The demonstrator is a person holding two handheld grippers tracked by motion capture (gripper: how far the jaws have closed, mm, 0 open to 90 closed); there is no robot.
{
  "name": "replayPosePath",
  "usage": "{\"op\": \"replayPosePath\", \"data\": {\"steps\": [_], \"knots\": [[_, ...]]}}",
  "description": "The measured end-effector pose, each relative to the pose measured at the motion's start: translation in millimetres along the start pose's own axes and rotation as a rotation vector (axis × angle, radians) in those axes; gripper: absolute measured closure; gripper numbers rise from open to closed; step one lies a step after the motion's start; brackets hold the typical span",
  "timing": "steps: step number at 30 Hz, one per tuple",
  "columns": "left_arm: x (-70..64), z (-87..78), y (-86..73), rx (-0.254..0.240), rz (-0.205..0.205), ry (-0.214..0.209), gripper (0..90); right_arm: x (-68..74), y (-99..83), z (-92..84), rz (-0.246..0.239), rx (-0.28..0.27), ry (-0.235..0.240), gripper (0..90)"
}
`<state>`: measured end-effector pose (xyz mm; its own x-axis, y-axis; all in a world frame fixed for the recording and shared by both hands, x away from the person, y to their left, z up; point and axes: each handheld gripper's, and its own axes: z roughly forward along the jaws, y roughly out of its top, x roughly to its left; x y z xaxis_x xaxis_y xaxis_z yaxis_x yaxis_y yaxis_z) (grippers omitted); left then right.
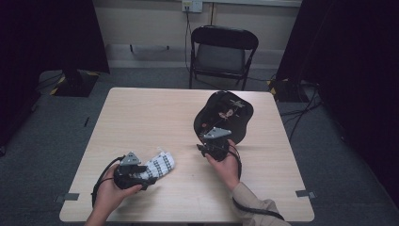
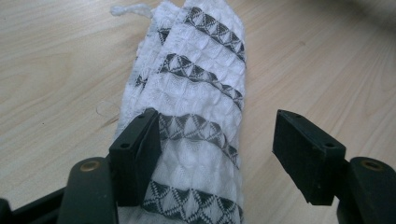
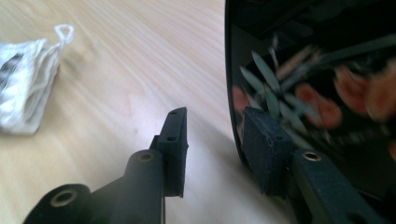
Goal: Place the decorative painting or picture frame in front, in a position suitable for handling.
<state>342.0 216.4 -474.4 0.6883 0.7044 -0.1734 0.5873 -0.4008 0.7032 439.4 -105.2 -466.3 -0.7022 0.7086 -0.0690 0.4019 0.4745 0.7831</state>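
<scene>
On the wooden table [image 1: 141, 113] a folded white cloth [image 1: 160, 165] with dark grey bands of triangles lies near the front edge, in the left half. The left gripper [image 1: 146, 178] is at the cloth's near end. In the left gripper view its jaws stand wide apart over the cloth [image 2: 191, 121]: one pad lies on the edge of the fabric, the other is above bare wood beside it, so the cloth is between the jaws but not pinched. A small white loop of the cloth points away toward the middle of the table. In the right half, closer to the far edge, there is a glossy black tray [image 1: 226, 115] with a painted flower pattern. The right gripper [image 1: 209, 147] is at the near rim of this tray. In the right gripper view its jaws are partly open with a clear gap; one pad sits just beside the tray rim [image 3: 236, 93], the other over bare wood, and nothing is clamped between them.
</scene>
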Motion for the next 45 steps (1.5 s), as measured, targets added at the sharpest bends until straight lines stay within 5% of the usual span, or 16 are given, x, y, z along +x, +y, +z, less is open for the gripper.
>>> {"op": "replayPosePath", "data": {"steps": [8, 17, 22, 30, 33, 45], "knots": [[-1.8, 0.2, 2.4, -0.002, 0.003, 0.013, 31.9, -14.7, -26.6, -36.4, 0.03, -0.021, -0.01, 53.2], [-3.5, 2.4, 5.0, 0.0, 0.008, 0.021, 31.6, -59.8, -57.0, -85.0, 0.128, -0.043, -0.132, 37.5], [-3.0, 3.0, 5.5, 0.003, 0.01, 0.019, 31.5, -80.8, -60.4, -87.3, 0.161, -0.032, -0.157, 34.3], [-2.5, 3.5, 5.2, 0.001, 0.008, 0.015, 31.4, -99.5, -46.0, -70.7, 0.127, -0.026, -0.128, 30.1], [-2.0, 3.2, 4.6, 0.002, 0.008, 0.013, 31.4, -100.8, -40.0, -65.7, 0.084, -0.013, -0.118, 28.9], [-5.9, 0.8, 7.3, 0.0, 0.025, 0.029, 31.4, -84.5, -51.5, -80.1, 0.102, -0.047, -0.063, 31.1]]}}
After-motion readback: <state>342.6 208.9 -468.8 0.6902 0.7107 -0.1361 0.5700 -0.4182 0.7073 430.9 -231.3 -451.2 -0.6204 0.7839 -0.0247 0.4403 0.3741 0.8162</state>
